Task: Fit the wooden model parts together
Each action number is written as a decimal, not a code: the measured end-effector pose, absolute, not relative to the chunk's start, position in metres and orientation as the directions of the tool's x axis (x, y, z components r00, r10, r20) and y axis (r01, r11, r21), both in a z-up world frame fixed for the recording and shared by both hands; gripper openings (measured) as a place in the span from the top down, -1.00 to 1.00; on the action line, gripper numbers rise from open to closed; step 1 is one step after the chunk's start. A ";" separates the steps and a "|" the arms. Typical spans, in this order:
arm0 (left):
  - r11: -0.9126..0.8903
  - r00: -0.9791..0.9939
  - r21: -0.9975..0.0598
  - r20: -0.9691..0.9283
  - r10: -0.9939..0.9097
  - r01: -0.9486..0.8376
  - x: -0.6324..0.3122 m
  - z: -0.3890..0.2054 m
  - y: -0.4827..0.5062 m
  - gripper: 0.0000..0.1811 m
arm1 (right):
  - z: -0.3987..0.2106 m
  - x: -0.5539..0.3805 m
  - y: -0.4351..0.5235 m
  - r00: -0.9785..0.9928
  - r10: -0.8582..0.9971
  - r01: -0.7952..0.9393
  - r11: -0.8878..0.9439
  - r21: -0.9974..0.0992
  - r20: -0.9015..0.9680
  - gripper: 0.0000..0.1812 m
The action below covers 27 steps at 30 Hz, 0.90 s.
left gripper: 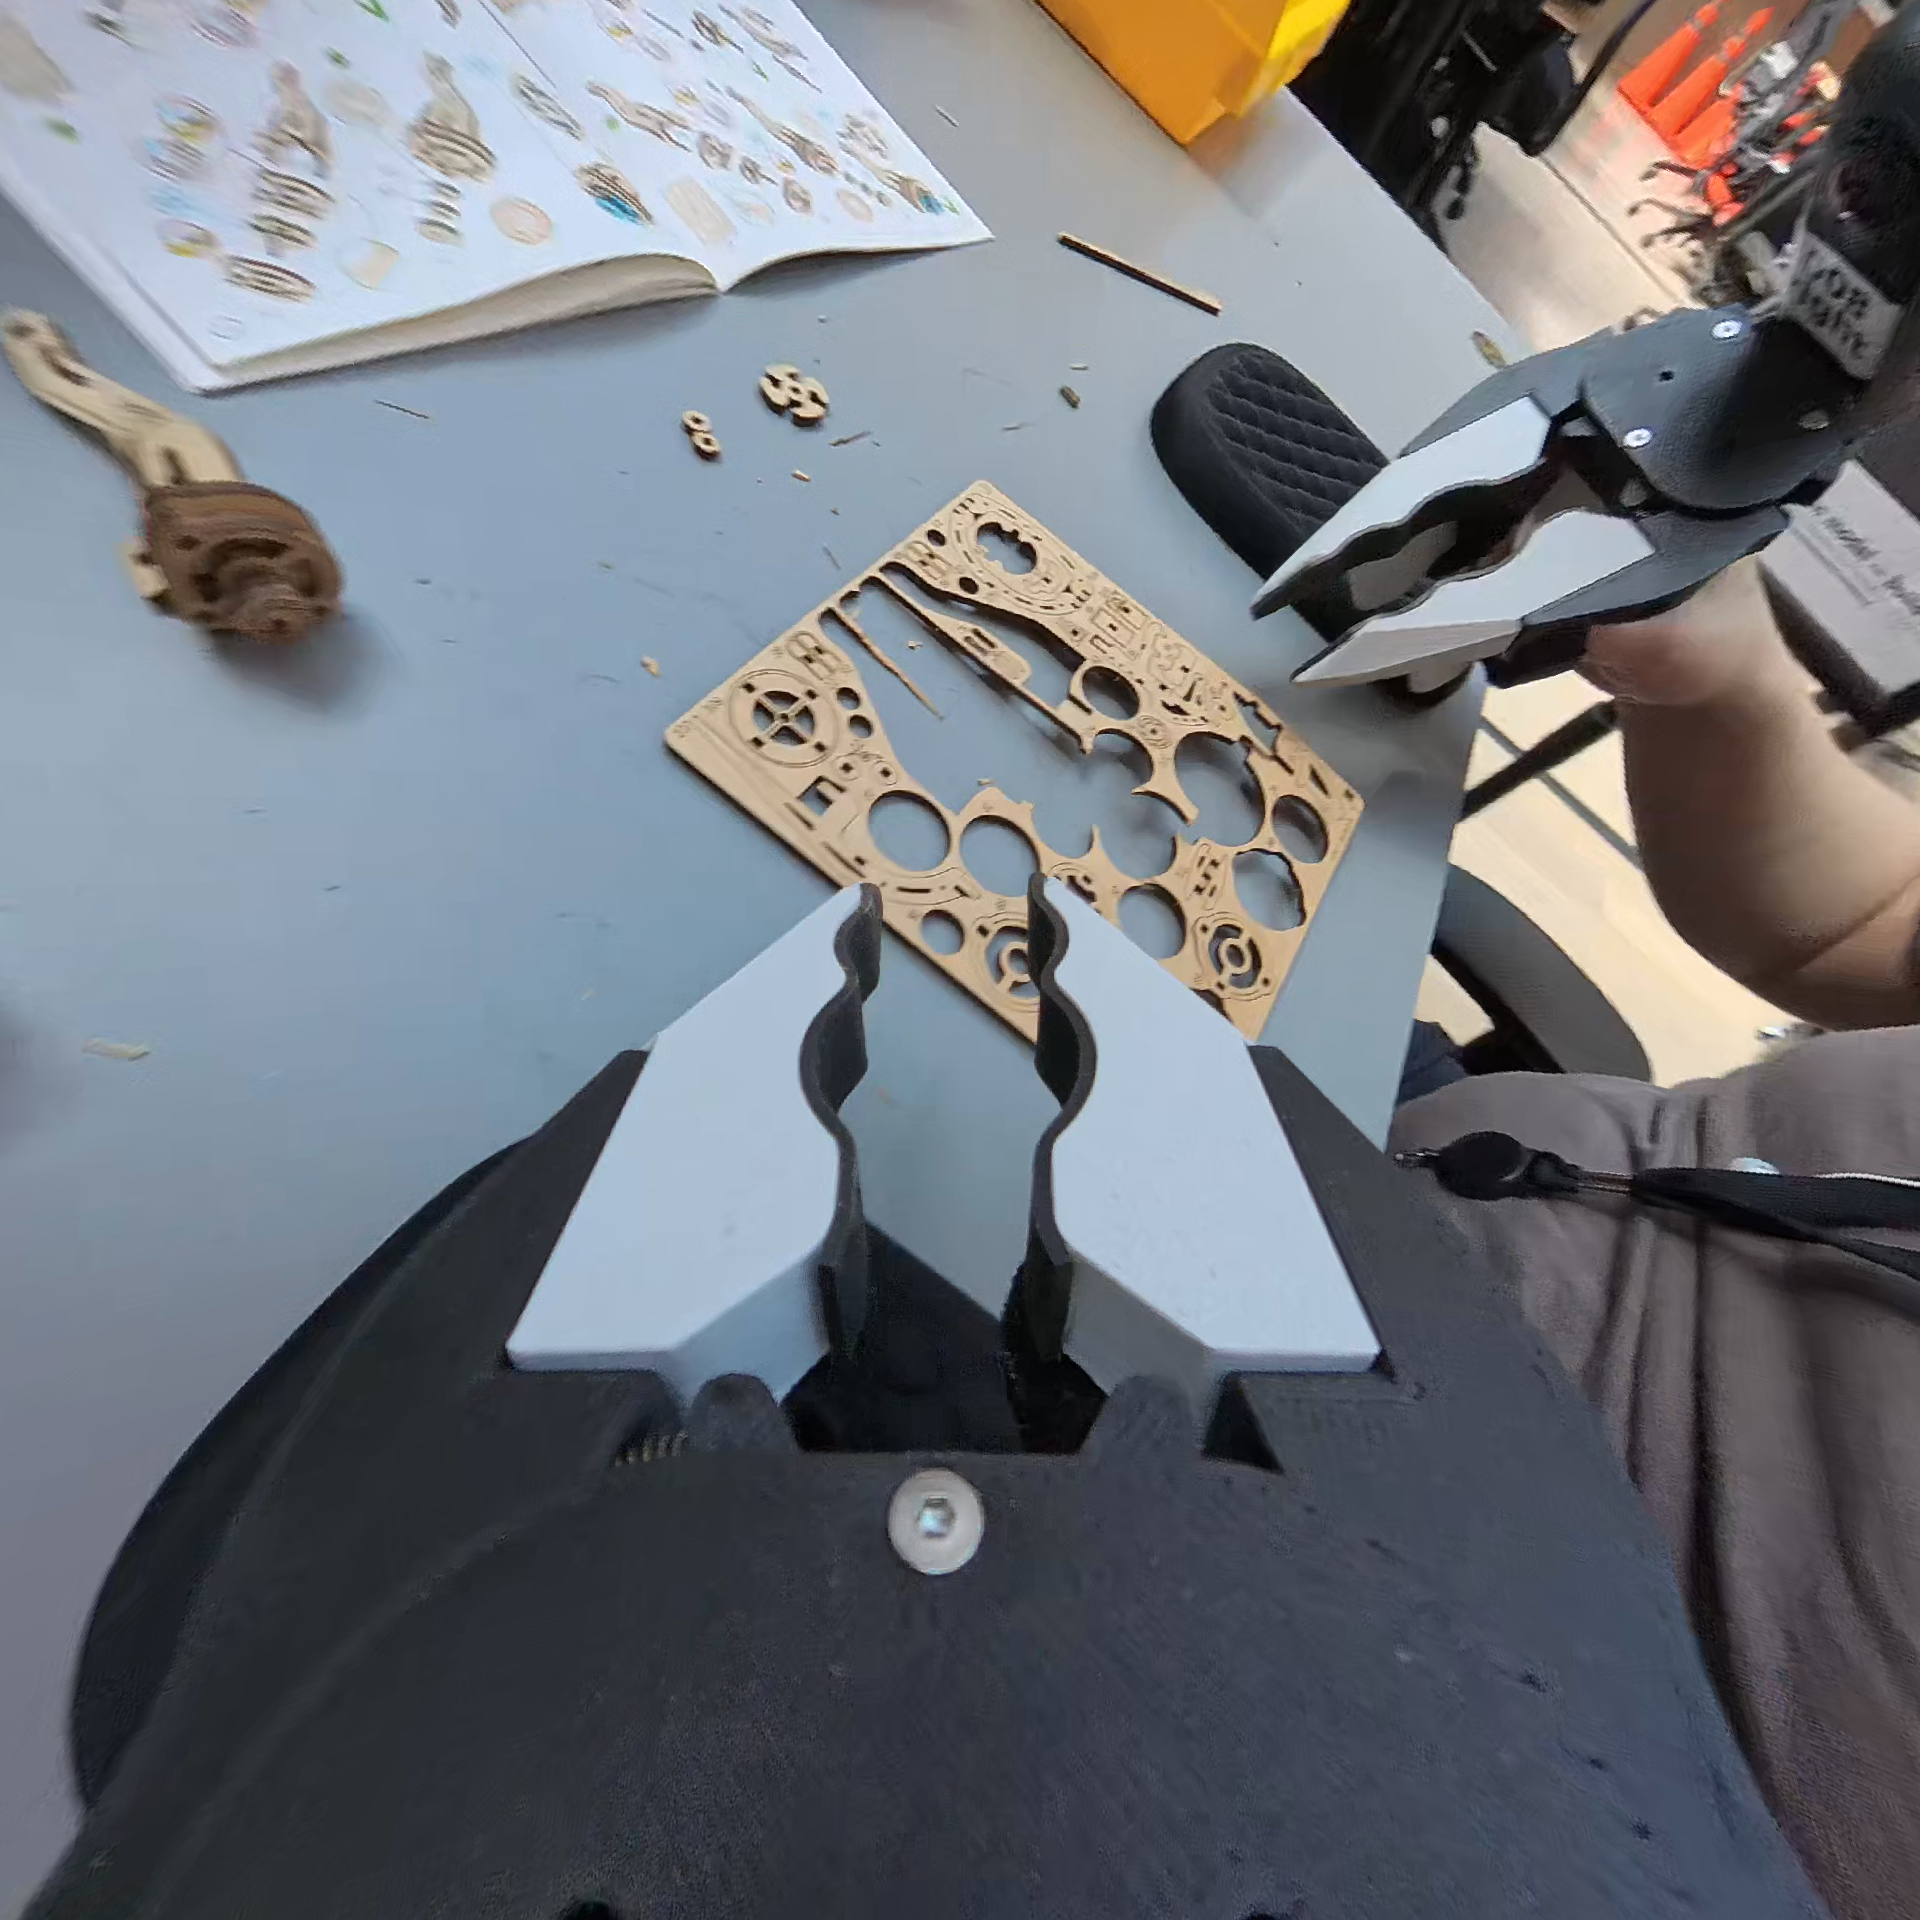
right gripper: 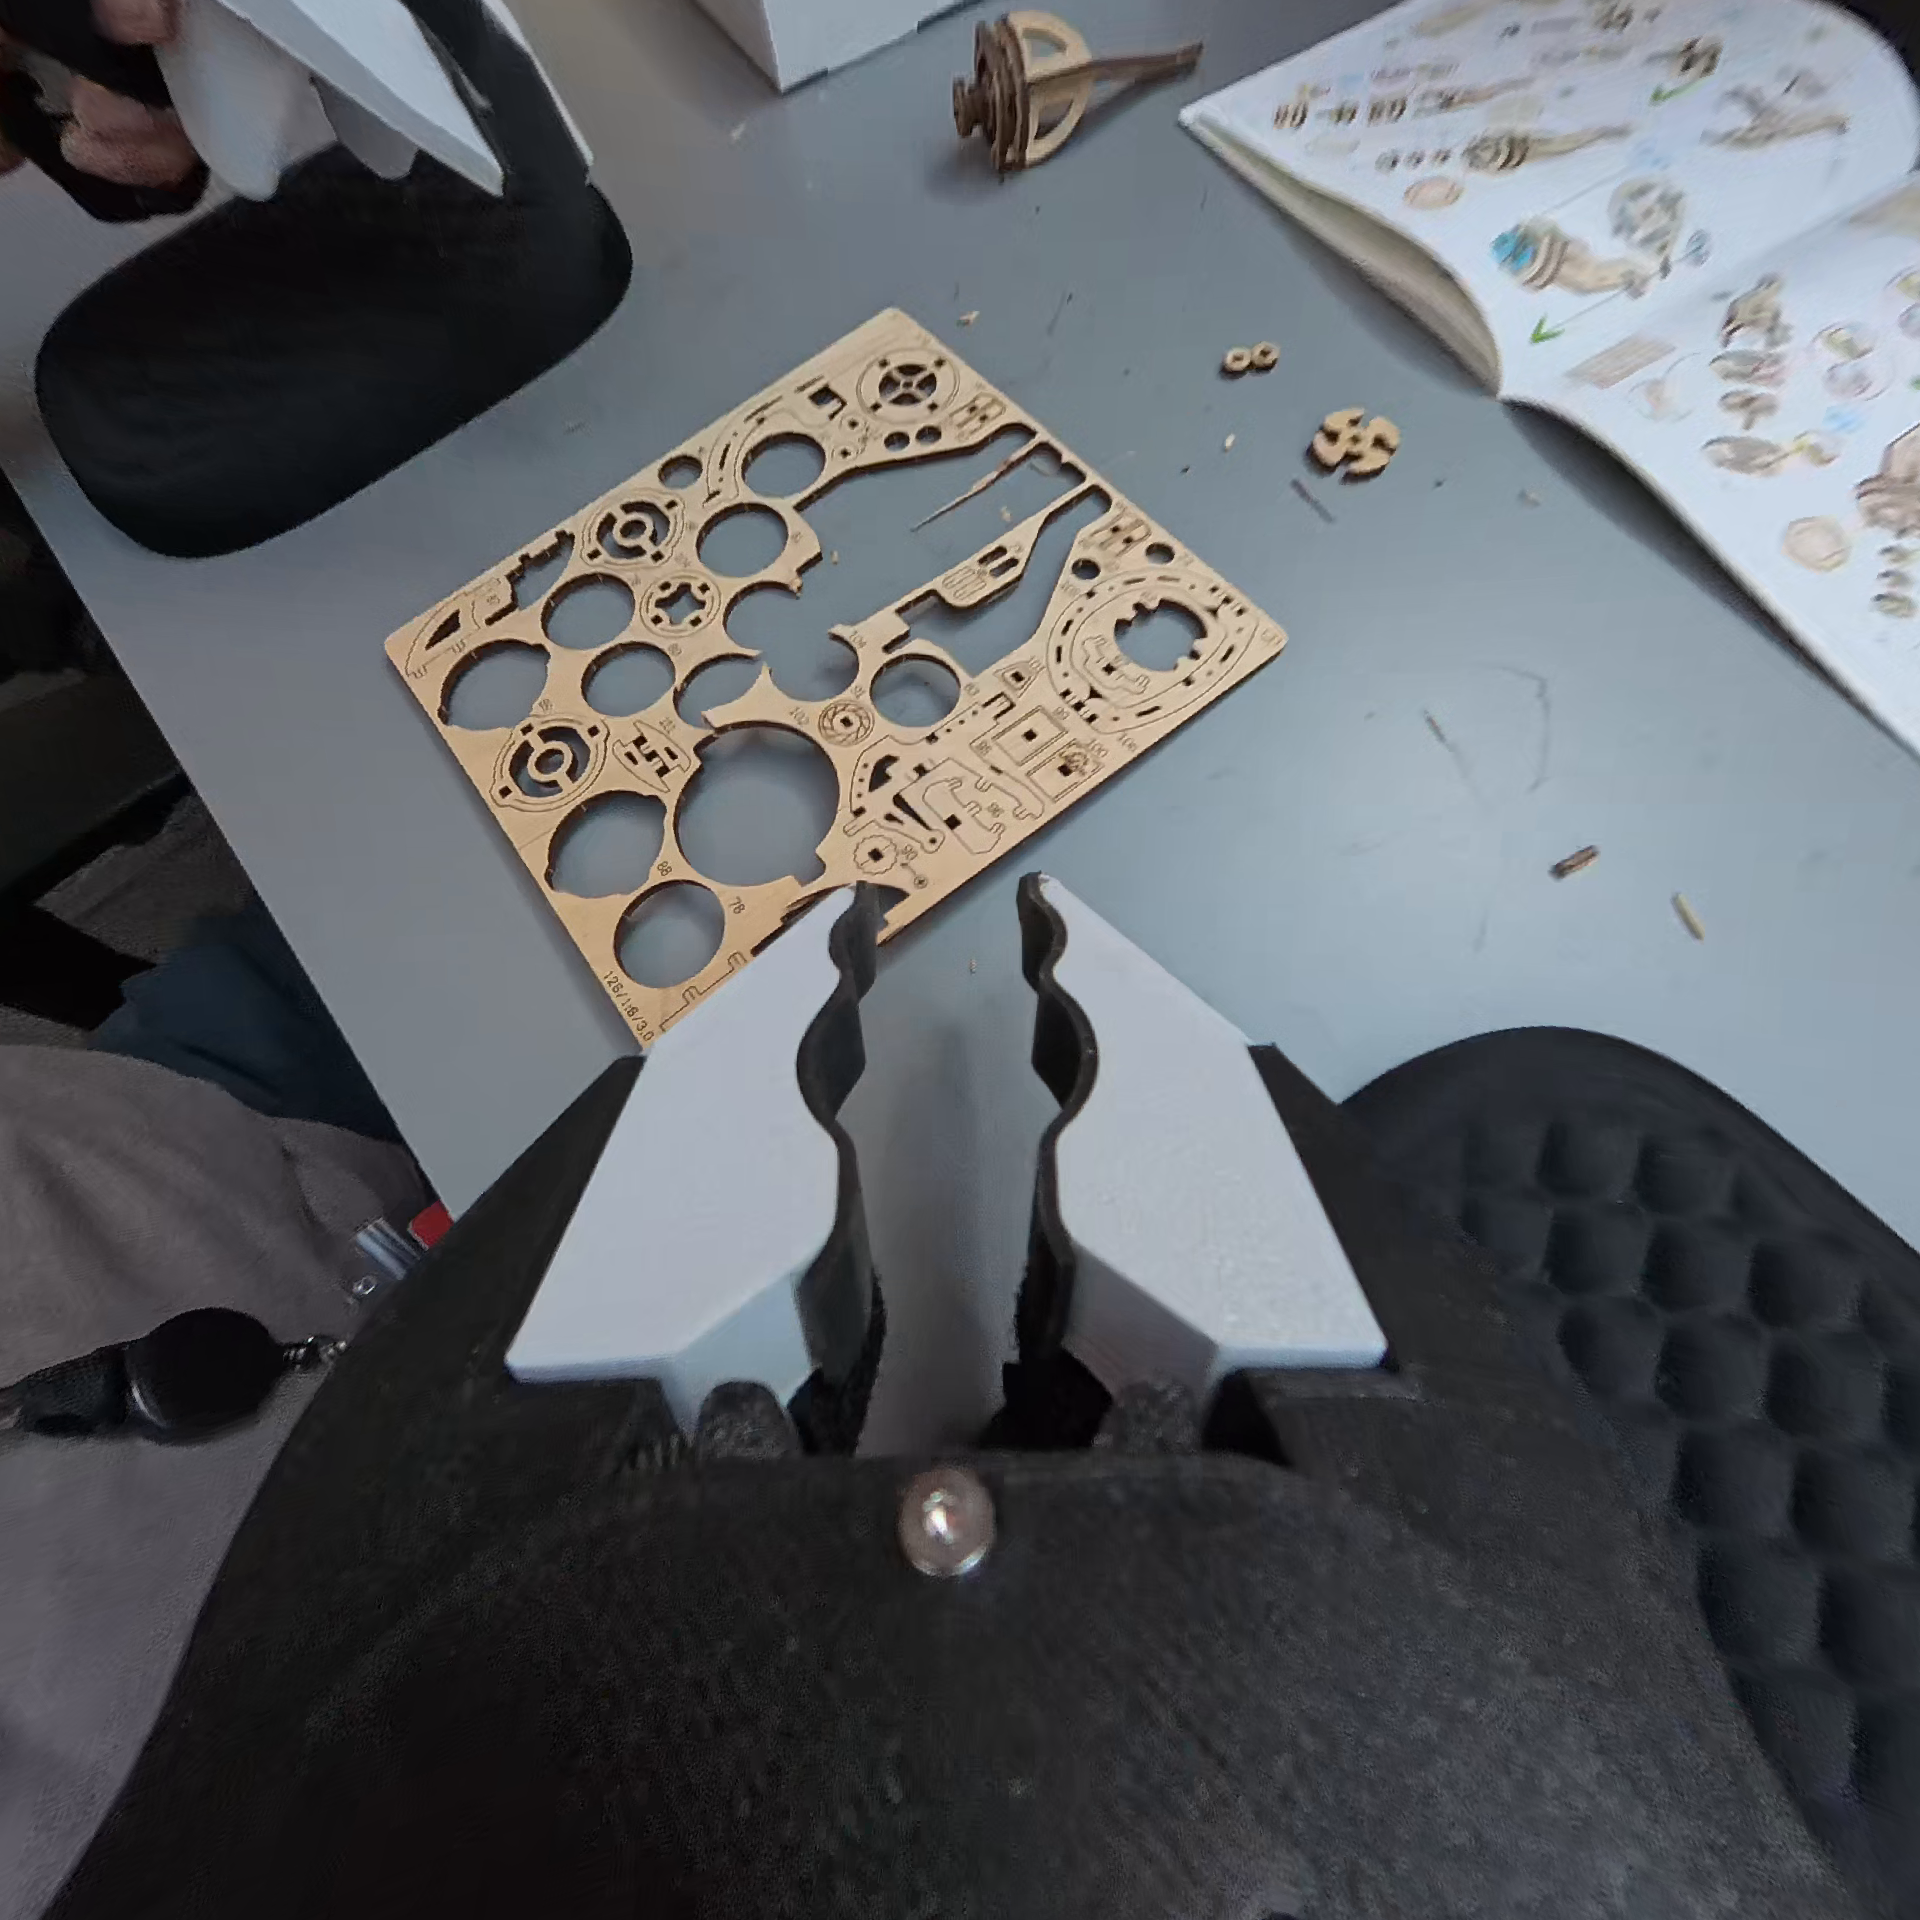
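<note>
A laser-cut wooden sheet [left gripper: 779, 717] with several punched-out holes lies flat on the grey table, and it also shows in the right wrist view [right gripper: 1023, 743]. My left gripper [left gripper: 951, 894] is open and empty, hovering over the sheet's near edge. My right gripper [right gripper: 945, 894] is open and empty above the sheet's near corner; it also shows in the left wrist view [left gripper: 1283, 644], held off the table's right edge. A partly built wooden model [left gripper: 239, 561] [right gripper: 1023, 94] lies apart on the table. Two small loose wooden pieces [left gripper: 795, 395] [right gripper: 1356, 442] lie beyond the sheet.
An open instruction booklet [left gripper: 468, 156] [right gripper: 1662, 260] lies at the far side. A thin wooden stick [left gripper: 1138, 272] and splinters lie scattered. A yellow bin [left gripper: 1174, 52] stands at the back. Black chair armrest pads [left gripper: 1268, 457] [right gripper: 312, 364] [right gripper: 1662, 1299] flank the table edge. The left gripper's tips are roughly 20 cm from the right gripper's.
</note>
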<state>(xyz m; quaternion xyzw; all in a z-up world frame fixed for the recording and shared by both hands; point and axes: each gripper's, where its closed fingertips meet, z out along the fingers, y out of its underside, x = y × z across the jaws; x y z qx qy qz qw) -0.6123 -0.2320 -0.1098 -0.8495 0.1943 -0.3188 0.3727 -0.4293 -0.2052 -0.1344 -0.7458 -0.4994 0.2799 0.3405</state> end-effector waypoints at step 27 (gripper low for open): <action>-0.349 0.987 -0.934 -0.023 -0.157 -0.077 -0.875 0.041 -0.251 0.41 | -0.020 -0.372 -0.147 0.722 0.623 0.075 0.362 -0.929 0.301 0.41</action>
